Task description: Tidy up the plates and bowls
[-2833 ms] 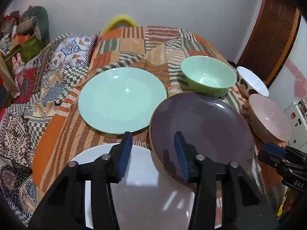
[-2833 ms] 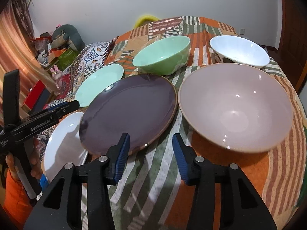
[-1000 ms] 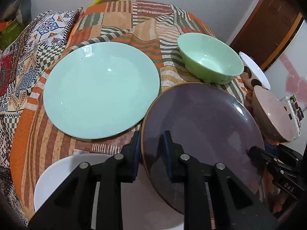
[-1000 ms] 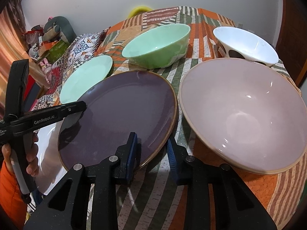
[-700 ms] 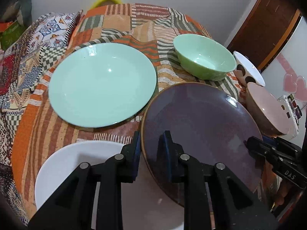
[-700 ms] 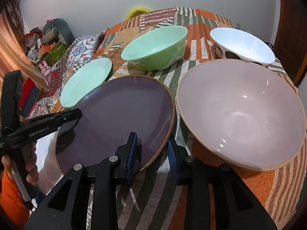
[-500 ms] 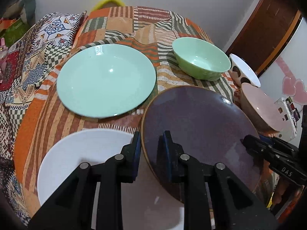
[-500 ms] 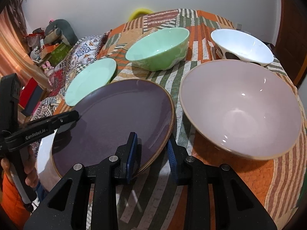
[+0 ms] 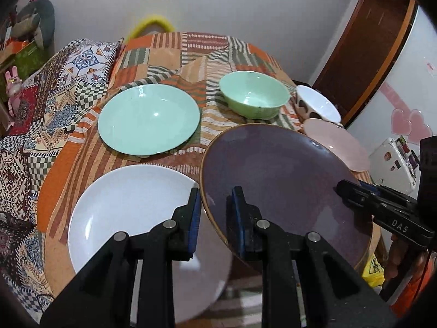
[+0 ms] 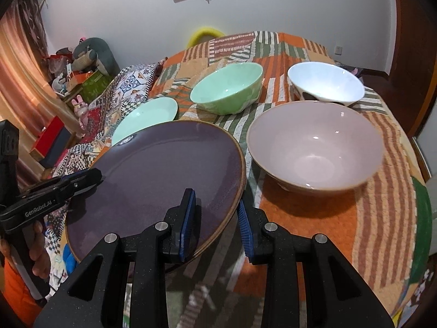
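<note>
On the patchwork cloth (image 9: pixel 166 46) under a white wall (image 10: pixel 131 13), both grippers — left gripper (image 9: pixel 215 213), right gripper (image 10: pixel 217 217) — clamp the purple plate (image 9: pixel 275 169); only the left view shows the white plate (image 9: pixel 131 205).

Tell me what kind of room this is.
Probably a bedroom in a home: the dishes sit on a bed under a patchwork cover, with a patterned pillow beside it and stuffed toys heaped in the corner.
</note>
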`<state>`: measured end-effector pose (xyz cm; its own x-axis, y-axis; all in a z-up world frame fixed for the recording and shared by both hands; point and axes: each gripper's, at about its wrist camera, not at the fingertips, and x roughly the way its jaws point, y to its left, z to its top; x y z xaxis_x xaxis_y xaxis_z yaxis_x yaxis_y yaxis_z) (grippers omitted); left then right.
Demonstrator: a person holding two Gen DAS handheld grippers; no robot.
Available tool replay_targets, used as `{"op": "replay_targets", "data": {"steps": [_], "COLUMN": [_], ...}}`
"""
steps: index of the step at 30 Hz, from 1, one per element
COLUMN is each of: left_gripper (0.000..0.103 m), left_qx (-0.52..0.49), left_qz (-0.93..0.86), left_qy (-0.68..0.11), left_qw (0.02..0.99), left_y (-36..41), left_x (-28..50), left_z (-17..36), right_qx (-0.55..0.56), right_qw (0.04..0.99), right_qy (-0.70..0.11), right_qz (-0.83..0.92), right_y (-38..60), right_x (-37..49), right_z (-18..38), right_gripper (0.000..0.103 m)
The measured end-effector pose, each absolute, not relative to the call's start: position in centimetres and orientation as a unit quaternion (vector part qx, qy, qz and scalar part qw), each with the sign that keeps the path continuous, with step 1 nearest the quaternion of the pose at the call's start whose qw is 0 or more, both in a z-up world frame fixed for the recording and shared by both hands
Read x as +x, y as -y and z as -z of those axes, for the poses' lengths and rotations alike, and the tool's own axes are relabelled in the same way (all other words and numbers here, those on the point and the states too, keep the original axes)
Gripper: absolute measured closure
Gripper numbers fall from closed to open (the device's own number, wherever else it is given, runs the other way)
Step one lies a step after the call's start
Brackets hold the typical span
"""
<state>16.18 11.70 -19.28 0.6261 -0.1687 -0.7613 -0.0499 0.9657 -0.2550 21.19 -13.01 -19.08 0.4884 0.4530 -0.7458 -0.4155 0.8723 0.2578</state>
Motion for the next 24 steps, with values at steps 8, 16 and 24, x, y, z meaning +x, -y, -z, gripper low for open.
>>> {"op": "replay_targets", "data": {"steps": [8,16,24], "left_gripper": [0.082,0.082,0.082], "left_qx": [-0.123,-0.114,-0.109], "left_qz": [0.038,0.05,0.061], "left_qy": [-0.425,-0.439,-0.46], "left_qw": [0.896,0.89,0.879], "left_y": [-9.6,-7.4,-5.8], "left_x": [13.4,12.0,11.8], "left_z": [18.0,18.4,19.8], "right_qx": [0.024,0.024,0.022], "right_qw": [0.866,0.867,0.865], "right_qy": [-0.43,-0.435,-0.444], "right_qz": [-0.252,-0.243,-0.232], "right_y": [14.7,16.2,17.7], "right_x": [19.4,18.2,17.5], "right_z": [18.4,18.8,19.8], "right_gripper": [0.075,0.075,0.075]}}
